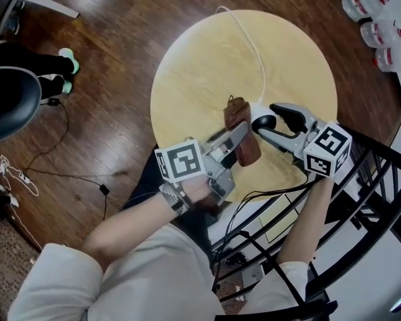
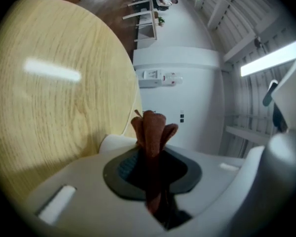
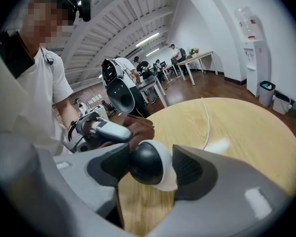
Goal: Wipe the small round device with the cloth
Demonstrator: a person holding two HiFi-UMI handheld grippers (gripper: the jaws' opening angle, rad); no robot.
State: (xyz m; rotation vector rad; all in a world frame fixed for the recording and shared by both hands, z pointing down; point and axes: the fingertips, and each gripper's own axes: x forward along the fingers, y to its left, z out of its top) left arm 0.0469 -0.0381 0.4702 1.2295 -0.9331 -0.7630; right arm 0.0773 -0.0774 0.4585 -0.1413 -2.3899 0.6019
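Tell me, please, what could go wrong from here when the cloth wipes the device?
1. The device is round, and the right gripper grips only its sides. A push from the cloth could make it slip out.
2. The cable that runs to it lies across the table and may tug it or catch.

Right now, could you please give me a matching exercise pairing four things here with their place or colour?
1. cloth
2. small round device
3. cable
4. table

A. white, lying on the table
B. pinched in the left claw
C. round, light wood
D. held in the right claw

Pairs: 1-B, 2-D, 3-A, 4-C.
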